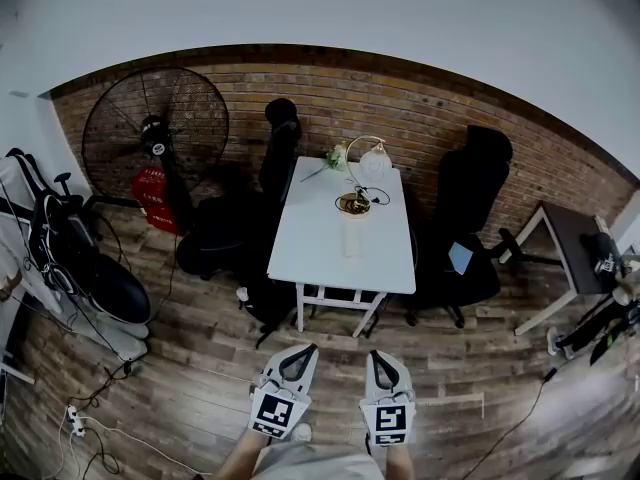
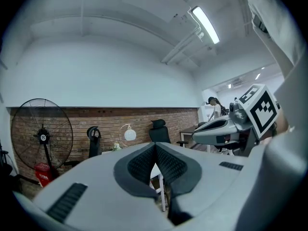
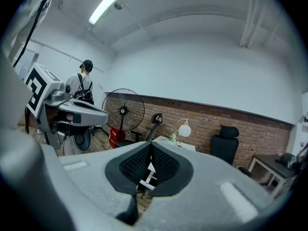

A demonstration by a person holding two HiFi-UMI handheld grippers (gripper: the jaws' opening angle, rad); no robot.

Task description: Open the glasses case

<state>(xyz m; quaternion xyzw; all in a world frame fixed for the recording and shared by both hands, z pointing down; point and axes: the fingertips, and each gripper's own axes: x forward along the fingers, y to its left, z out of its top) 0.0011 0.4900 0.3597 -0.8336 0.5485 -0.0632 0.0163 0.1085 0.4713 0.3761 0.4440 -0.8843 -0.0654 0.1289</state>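
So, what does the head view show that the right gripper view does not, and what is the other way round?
Only the head view: the power strip lying on the wooden floor.
Only the right gripper view: the ceiling light and a standing person.
Both share: the fan, the white table, the globe lamp, the brick wall, and the left claw and right claw, each closed on nothing.
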